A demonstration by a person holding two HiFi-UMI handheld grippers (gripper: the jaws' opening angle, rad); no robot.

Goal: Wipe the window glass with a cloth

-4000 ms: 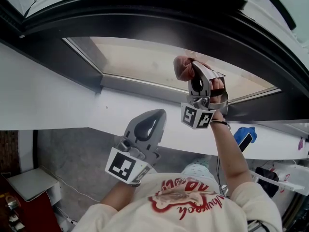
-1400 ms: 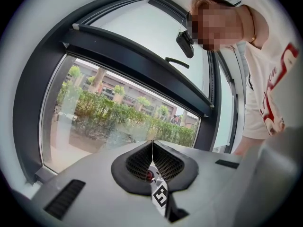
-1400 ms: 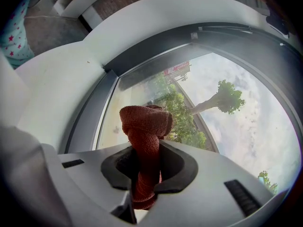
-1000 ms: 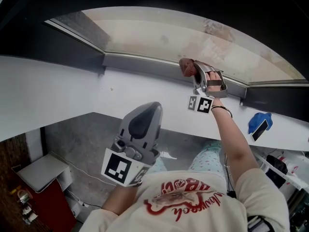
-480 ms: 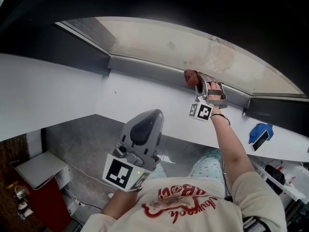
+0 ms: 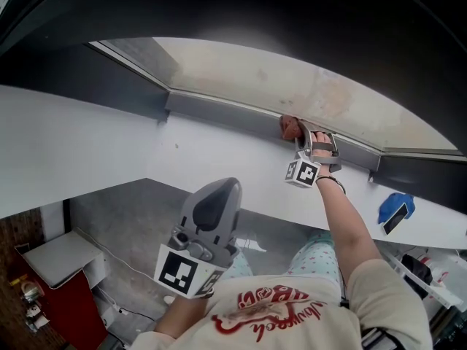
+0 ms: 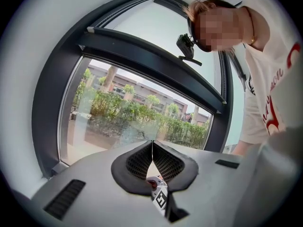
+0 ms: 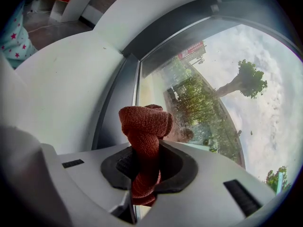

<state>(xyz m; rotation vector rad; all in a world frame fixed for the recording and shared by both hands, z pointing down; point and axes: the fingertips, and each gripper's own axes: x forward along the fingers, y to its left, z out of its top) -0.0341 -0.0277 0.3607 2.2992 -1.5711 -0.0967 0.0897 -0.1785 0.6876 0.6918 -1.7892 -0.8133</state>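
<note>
Two grey grippers show. The right gripper is clamped on a bunched rust-red woven cloth, which seems to press against the lower edge of the window glass, just above the dark grey frame. The left gripper, jaws together and empty, hangs near the person's chest, well apart from the window.

No wording can be read with certainty. Red script is printed on the person's shirt, but it is seen upside down and cannot be made out. Black-and-white square markers, without letters or digits, are carried on the left gripper and the right gripper. A distant red sign is too small to be read
</note>
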